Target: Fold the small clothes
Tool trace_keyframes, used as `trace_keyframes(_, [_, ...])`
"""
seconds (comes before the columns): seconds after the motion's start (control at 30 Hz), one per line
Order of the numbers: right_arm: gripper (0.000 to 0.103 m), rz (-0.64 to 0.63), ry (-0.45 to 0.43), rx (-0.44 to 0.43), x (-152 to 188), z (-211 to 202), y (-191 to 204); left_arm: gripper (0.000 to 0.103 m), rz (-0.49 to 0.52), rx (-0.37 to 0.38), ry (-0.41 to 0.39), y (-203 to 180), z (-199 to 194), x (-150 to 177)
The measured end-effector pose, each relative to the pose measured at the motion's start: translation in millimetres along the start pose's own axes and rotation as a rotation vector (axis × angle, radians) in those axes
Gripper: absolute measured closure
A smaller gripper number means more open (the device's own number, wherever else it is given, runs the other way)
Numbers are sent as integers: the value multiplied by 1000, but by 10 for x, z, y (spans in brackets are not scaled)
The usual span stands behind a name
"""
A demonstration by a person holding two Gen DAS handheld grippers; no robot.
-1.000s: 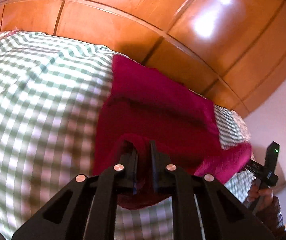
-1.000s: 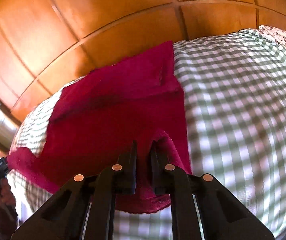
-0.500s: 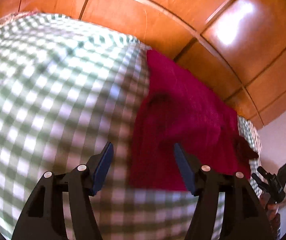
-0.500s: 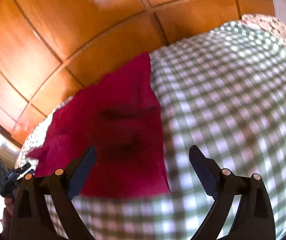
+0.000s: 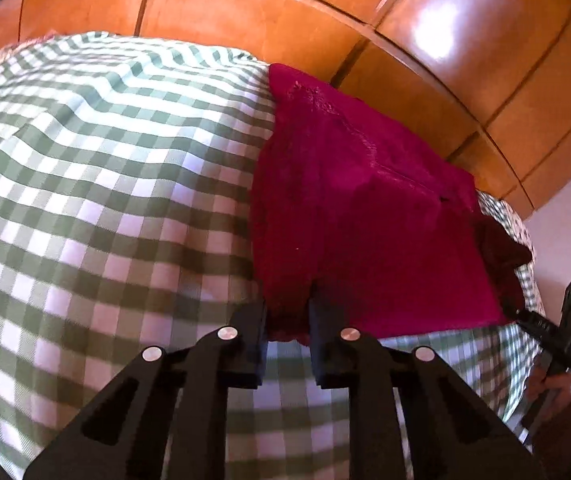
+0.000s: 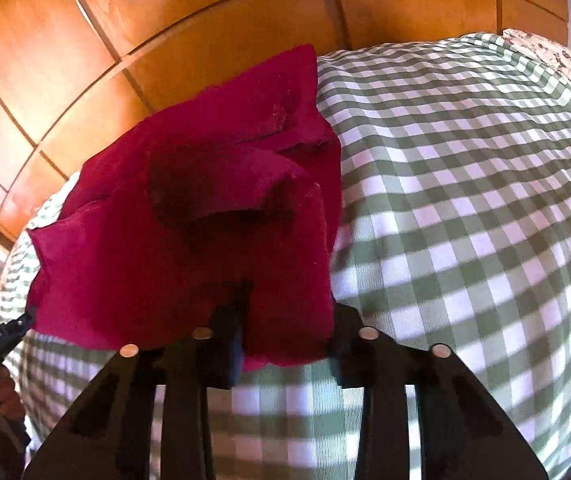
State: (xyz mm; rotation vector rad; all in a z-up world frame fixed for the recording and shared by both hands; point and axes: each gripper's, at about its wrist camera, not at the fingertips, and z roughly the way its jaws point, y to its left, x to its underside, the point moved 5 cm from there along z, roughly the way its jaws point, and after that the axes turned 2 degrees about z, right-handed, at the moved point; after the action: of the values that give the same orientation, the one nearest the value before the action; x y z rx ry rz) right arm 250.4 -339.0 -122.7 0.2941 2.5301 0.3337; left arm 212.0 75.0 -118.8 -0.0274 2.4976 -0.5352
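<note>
Left wrist view: your left gripper (image 5: 287, 330) is closing its jaws on the near hem of the magenta garment (image 5: 365, 216), and the cloth is already sitting between them, bunching at the tips. Right wrist view: your right gripper (image 6: 285, 320) is closing too, straddling the other near corner of the garment (image 6: 189, 248), though the gap there is wider and the pads are not clearly pressing yet. Beyond both sets of jaws the garment is lying half folded on the green checked bedsheet (image 5: 85, 200), running away toward the wooden panelling (image 5: 245, 8).

You are risking a shallow bite: if the jaws are catching only the top layer of the fold, the lower layer could be sliding out as you lift. The right jaws could also be snagging the bedsheet under the corner. Uneven grips could be skewing the next fold.

No brand, label or writing is readable anywhere.
</note>
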Motion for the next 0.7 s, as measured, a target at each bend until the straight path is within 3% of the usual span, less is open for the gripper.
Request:
trace_keyframes(0.13, [78,-29,20,-37,223,-269,21,89,18,15,28,5,-174,192])
trace_keyframes(0.33, [78,-58,77,-58,738,-675,-36,88,55,50,91,-35,-608,744])
trace_keyframes(0.5, [78,-93,155,-54,1234,-936,-66,85,97,15,122,-69,-847,1113])
trace_keyframes(0.57, [73,-96,151,-43,1285,-970,-58,75,111,-40,95,-73,-888,1077])
trace_keyframes(0.6, [61,-100,139,-27,1269,-974,-45,70,121,-79,68,-77,-906,1020])
trace_keyframes(0.63, [47,-102,121,-8,1231,-972,-28,57,140,-125,39,-87,-919,944])
trace_keyframes(0.67, [41,-108,105,2,1194,-967,-19,50,156,-164,15,-77,-923,896])
trace_keyframes(0.7, [37,-126,82,16,1137,-966,5,50,168,-204,-5,-103,-906,817])
